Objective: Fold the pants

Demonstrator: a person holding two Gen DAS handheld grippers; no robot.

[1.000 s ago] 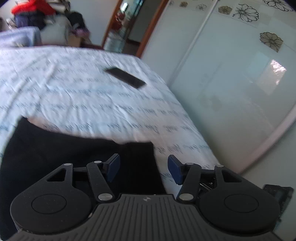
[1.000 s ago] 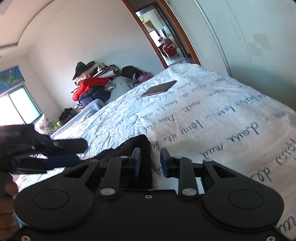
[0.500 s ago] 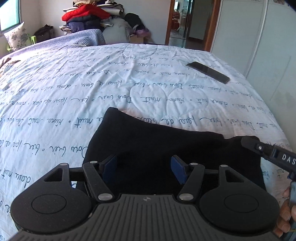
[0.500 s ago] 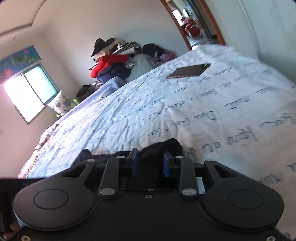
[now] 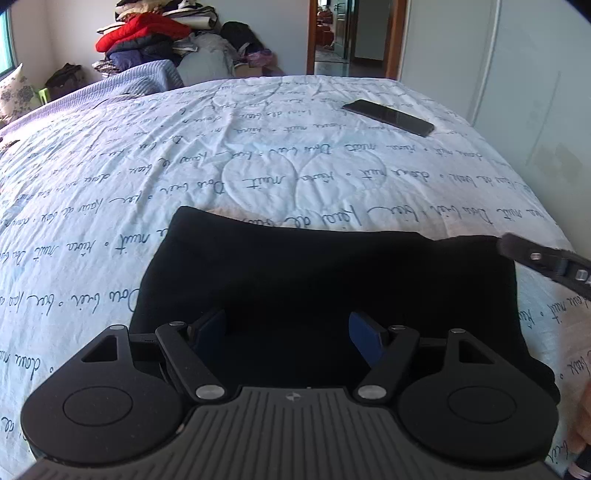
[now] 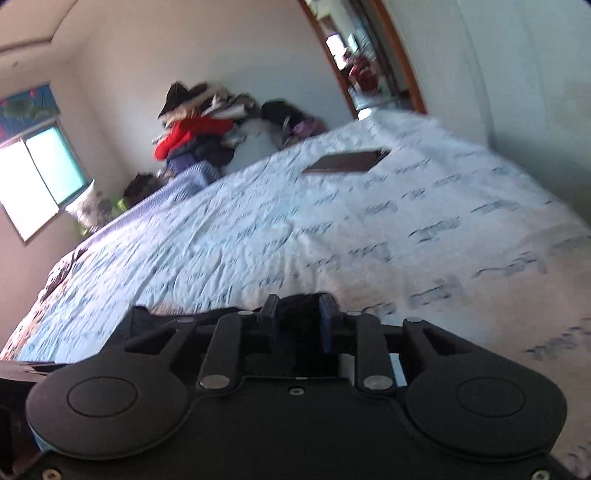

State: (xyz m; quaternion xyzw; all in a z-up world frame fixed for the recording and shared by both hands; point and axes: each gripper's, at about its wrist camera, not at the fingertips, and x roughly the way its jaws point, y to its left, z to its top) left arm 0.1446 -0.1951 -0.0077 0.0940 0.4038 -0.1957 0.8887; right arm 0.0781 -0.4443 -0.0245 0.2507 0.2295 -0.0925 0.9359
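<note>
Our left gripper [image 5: 286, 334] has just been opening, empty, above the black fabric pants [image 5: 325, 280] on the script-printed white bedspread [image 5: 258, 166]. Our right gripper [image 6: 298, 317] pinches one corner; a sideways tug could skew the fold.

Matte black left gripper [image 5: 287, 334] with blue pads [image 5: 364, 339], round disc housings, silver pivot screws, ribbed grey top plate with tiny logo. Right gripper [image 6: 295, 317]: same black build, smooth plate, small screws.

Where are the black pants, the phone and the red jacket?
black pants [image 5: 325, 280], left wrist view, middle of the folded cloth.
phone [image 5: 388, 117], left wrist view, middle of its dark screen.
red jacket [image 5: 144, 31], left wrist view, its top fold.
</note>
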